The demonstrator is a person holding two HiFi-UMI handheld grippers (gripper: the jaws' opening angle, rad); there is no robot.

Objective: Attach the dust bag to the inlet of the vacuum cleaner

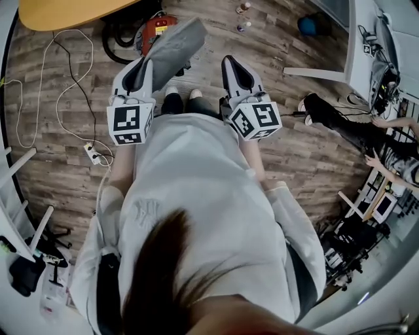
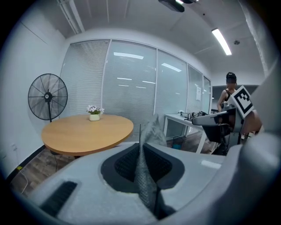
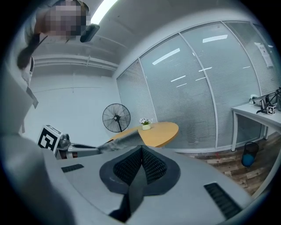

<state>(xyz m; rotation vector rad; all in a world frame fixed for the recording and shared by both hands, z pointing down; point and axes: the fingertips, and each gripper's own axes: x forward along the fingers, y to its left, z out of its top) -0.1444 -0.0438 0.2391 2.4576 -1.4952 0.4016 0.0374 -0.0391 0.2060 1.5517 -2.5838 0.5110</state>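
My left gripper [image 1: 145, 63] is shut on a grey fabric dust bag [image 1: 177, 40], which sticks up and forward from its jaws. In the left gripper view the bag [image 2: 148, 171] is a thin mesh sheet pinched edge-on between the pads. On the wooden floor ahead, just past the bag, stands the red vacuum cleaner [image 1: 158, 27] with a black hose [image 1: 118, 49]. My right gripper [image 1: 232, 63] hangs beside the left one, shut with nothing in it. The right gripper view shows its jaws [image 3: 141, 150] pressed together, and the left gripper with the bag [image 3: 125, 139] off to their left.
A round wooden table [image 1: 72, 13] stands at the far left, a standing fan [image 2: 47, 97] behind it. A white cable and power strip [image 1: 93, 154] lie on the floor at left. Another person's legs [image 1: 340, 121] and a white desk [image 1: 363, 46] are at right.
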